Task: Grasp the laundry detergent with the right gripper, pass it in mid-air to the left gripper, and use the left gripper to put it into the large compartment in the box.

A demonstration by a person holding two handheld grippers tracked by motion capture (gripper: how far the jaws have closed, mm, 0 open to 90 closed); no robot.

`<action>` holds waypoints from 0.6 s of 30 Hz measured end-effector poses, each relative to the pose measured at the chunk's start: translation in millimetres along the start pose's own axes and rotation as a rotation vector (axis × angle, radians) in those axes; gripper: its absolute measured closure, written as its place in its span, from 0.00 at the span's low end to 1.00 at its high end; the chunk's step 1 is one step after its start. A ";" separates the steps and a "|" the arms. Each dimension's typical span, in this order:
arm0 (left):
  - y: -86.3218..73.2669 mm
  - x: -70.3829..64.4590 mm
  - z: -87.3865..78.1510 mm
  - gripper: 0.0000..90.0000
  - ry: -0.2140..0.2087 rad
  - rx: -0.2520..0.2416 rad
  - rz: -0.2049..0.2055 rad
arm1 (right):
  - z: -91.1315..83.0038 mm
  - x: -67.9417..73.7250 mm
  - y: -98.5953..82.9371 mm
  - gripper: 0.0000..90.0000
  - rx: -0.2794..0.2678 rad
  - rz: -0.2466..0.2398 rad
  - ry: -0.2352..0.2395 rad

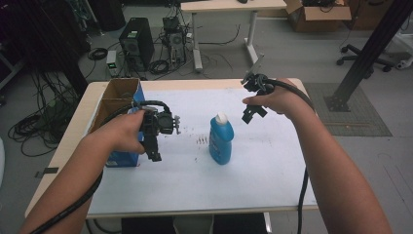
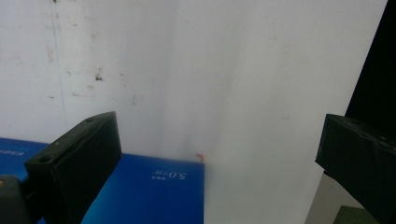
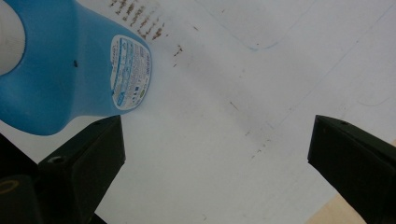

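Two spread grippers, bottle (image 1: 221, 139) between, box (image 1: 120, 109) left

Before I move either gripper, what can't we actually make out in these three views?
- Blue bottle: label text too small in the high view; in the right gripper view the frame edge cuts off its top and left side.
- Open box: contents hidden by its walls and the left hand; the left gripper view catches just a blue corner.
- Left gripper: jaw tips hard to separate against the box from above.

You've got a blue bottle (image 1: 221, 139) w/ white cap and a white-blue printed label. Box (image 1: 122, 124) is blue outside, brown cardboard inside. Bench (image 1: 272, 161) top is white w/ dark specks; tongs black.
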State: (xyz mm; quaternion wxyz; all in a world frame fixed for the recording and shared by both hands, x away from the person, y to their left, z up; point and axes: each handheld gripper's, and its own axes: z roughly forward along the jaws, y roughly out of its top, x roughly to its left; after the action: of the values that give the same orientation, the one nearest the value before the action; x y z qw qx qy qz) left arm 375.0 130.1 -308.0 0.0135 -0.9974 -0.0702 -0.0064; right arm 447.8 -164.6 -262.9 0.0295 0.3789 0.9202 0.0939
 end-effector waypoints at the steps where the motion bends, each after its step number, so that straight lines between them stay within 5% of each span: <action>1: -0.4 0.9 0.5 0.00 -0.002 -0.005 -0.003 | 0.1 0.0 0.4 0.04 0.003 0.003 -0.003; 18: -1.4 0.1 -2.6 0.00 0.000 -0.011 -0.010 | -3.7 7.3 -10.1 0.05 -0.002 0.004 -0.011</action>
State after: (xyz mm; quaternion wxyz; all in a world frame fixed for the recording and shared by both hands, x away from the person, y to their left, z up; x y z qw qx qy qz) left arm 374.9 131.5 -305.4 0.0079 -0.9971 -0.0749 -0.0069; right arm 435.1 -167.1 -261.1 0.0348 0.3812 0.9192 0.0928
